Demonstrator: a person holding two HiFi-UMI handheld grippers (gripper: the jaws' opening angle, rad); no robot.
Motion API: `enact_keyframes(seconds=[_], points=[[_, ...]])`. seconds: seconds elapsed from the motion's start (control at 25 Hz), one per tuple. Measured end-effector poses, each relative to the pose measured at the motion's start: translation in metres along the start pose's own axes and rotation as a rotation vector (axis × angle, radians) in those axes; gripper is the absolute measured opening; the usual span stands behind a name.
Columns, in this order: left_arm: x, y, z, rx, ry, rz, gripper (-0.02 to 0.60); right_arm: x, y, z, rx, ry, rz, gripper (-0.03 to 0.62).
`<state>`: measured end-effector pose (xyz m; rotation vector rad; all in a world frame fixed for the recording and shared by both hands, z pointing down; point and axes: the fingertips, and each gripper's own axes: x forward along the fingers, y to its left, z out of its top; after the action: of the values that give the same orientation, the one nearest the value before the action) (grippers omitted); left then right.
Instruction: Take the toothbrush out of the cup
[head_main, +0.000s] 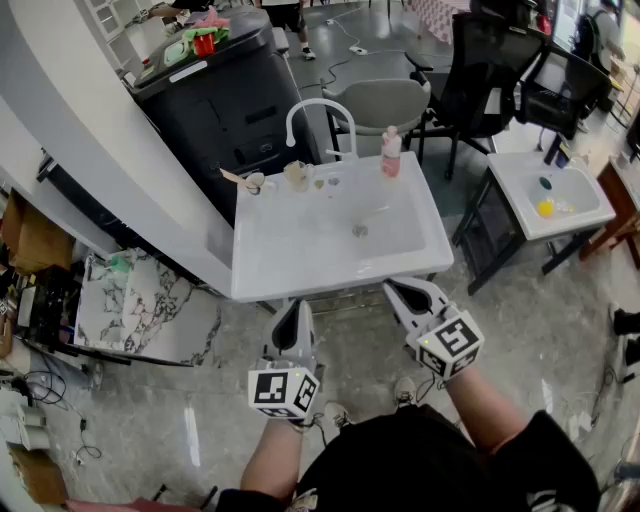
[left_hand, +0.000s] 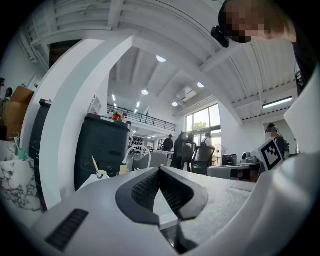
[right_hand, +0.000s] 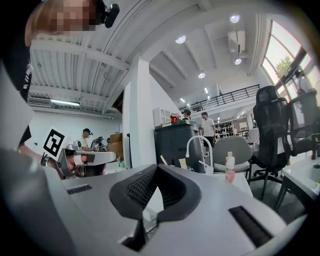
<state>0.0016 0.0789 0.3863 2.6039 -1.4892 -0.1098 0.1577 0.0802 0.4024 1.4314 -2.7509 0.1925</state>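
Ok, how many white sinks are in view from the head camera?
2. The nearer sink sits centre frame; the second sink stands to its right, beside the black chairs. Others may be hidden.

A white basin surface (head_main: 300, 262) fills the middle of the head view, with its drain (head_main: 360, 230) just right of centre in the bowl. Along its upper edge, from left to right, stand a small cup (head_main: 256, 182) with a toothbrush (head_main: 234, 175) leaning out to the left, a beige cup (head_main: 296, 175), a white arched tap (head_main: 320, 102) and a pink bottle (head_main: 391, 152). Tiny items right of the beige cup are too small to tell.
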Motion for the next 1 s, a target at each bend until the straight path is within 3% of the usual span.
enact_keyframes(seconds=[0.84, 1.0], points=[[0.009, -0.010, -0.005, 0.020, 0.006, 0.037, 0.005, -0.006, -0.012, -0.005, 0.053, -0.021, 0.053, 0.002], [0.014, -0.017, -0.005, 0.019, 0.008, 0.067, 0.006, -0.008, -0.021, -0.003, 0.059, -0.032, 0.082, 0.030]])
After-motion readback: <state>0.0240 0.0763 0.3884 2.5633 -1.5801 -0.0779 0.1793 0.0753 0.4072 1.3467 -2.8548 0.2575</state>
